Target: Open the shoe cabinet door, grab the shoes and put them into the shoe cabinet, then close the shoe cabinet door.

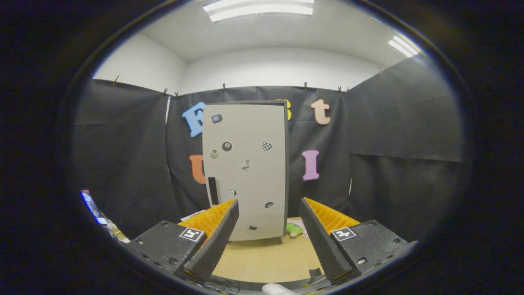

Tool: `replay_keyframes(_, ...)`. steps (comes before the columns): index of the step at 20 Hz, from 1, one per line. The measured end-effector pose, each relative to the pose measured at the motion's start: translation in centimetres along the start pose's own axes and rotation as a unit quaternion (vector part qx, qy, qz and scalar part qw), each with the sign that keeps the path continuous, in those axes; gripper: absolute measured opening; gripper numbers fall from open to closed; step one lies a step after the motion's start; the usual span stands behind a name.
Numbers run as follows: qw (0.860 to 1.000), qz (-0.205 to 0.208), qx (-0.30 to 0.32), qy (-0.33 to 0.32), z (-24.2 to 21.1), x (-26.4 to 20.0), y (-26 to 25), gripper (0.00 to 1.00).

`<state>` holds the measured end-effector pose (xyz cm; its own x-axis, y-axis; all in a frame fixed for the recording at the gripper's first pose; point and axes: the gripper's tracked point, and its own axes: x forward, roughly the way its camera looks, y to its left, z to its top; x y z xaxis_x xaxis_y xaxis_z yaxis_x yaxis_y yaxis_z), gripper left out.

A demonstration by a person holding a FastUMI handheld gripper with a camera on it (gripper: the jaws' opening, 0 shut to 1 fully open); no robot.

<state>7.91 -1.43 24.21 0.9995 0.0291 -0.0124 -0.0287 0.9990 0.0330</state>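
The shoe cabinet (245, 172) stands upright on the wooden floor (266, 258), beyond my fingers. Its pale door is closed and carries several small stickers, with a dark vertical handle (212, 191) near the door's left edge. A green and pink shoe (295, 228) lies on the floor at the cabinet's right foot, partly hidden behind my right finger (323, 241). My gripper (270, 239) is open, with nothing between its fingers, and is well short of the cabinet.
Black cloth walls close the booth on three sides behind the cabinet. Some papers and coloured items (98, 217) lie low at the left. A white object (276, 289) shows just below the gripper.
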Motion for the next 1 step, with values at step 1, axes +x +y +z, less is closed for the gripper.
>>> replay_keyframes(1,1.000,0.001,0.000,0.001,-0.18,0.16,0.08,0.98)
